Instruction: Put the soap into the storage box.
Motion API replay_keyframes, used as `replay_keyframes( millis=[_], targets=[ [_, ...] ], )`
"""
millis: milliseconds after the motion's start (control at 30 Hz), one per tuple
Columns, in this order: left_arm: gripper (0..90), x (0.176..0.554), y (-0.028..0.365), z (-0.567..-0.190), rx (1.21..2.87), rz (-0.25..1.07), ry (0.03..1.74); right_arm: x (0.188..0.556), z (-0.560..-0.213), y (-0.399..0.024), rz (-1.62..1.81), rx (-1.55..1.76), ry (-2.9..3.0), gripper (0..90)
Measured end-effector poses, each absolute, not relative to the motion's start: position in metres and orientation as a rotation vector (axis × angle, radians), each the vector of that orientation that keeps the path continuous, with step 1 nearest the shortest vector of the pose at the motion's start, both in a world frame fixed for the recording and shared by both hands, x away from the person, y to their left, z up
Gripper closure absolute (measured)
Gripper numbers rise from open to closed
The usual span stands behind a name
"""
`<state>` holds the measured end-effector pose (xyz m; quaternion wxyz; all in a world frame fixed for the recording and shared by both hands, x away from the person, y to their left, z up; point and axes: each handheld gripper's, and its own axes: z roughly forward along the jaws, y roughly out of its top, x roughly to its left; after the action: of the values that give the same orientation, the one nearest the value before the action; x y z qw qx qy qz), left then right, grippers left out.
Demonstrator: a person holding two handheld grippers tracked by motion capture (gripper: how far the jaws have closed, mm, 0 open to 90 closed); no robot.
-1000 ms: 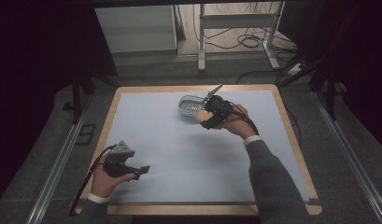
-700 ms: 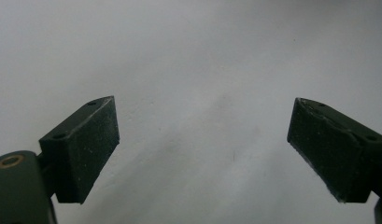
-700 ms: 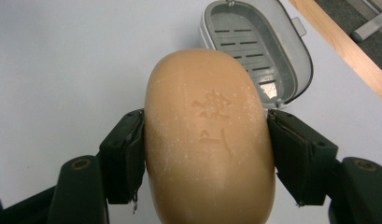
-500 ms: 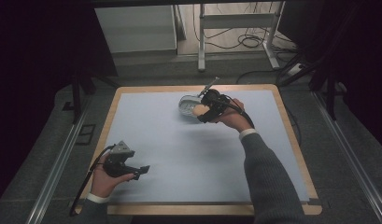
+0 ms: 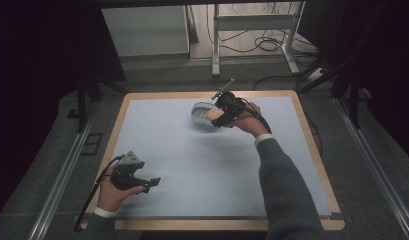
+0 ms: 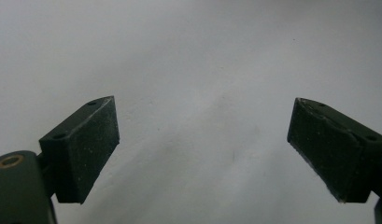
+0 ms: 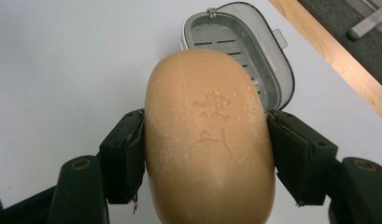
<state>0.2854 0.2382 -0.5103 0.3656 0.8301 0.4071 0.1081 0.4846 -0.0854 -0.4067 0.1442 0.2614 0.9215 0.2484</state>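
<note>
Soap dish: one grey oval plastic box, lid off, nothing inside, upper centre. Right hand-held gripper clamps one tan oval soap bar; left hand-held gripper gapes wide, holding nothing.

Tan soap bar, grey soap case, black jaws, pale blue-grey mat.

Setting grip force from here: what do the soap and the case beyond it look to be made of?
Soap: a solid tan bar, matte and waxy, with stamped characters and pale scuff flecks; the right gripper is shut on its sides. Case: probably moulded grey plastic, smooth with a slight sheen, slotted inside, with a hinged rim and a small tab.
</note>
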Motion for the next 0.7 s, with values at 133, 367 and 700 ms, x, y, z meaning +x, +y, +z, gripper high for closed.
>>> replay_keyframes(
  millis=[133, 367, 700],
  targets=[
    [9.3, 0.286, 0.238, -0.511, 2.137, 0.276, 1.046, 0.488, -0.408, -0.085, 0.721, 0.755, 2.659, 31.9],
    [9.3, 0.286, 0.238, -0.511, 2.133, 0.278, 1.046, 0.496, -0.413, -0.083, 0.731, 0.775, 2.660, 31.8],
    [9.3, 0.286, 0.238, -0.511, 2.132, 0.276, 1.047, 0.504, -0.414, -0.079, 0.742, 0.795, 2.653, 31.9]
  ],
)
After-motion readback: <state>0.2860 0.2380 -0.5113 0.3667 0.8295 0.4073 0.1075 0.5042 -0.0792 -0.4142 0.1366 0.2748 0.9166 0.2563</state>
